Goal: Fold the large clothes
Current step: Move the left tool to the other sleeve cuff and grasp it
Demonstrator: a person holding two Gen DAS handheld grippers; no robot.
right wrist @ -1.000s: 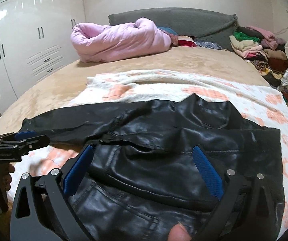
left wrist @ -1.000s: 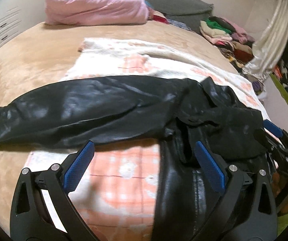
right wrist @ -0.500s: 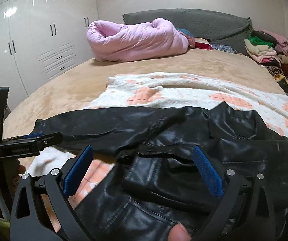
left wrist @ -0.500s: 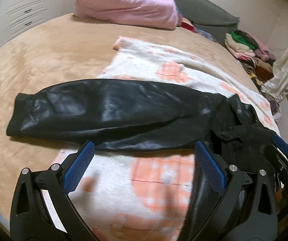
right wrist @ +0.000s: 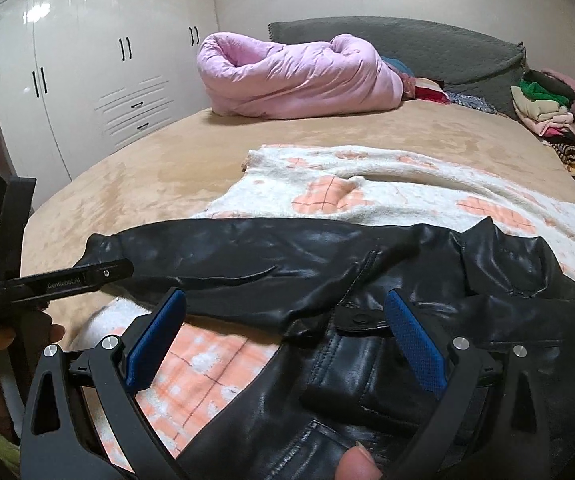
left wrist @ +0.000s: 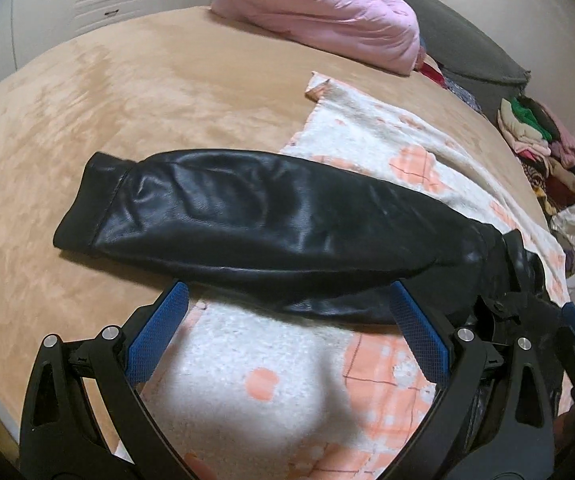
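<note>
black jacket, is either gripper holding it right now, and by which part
Nothing is held. The left gripper and right gripper are both open above the black jacket, its sleeve outstretched.

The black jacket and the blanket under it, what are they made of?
The black jacket looks like leather or a fake one: smooth, shiny, with stiff creases and stitched seams. The blanket looks like soft fleece or towelling: fuzzy, matte, white with orange checks.

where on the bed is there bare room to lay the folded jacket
Free: tan bedspread between the black jacket sleeve, pink duvet and wardrobe side. Also the blanket beyond the collar. Crowded: the clothes pile at the far right.
</note>
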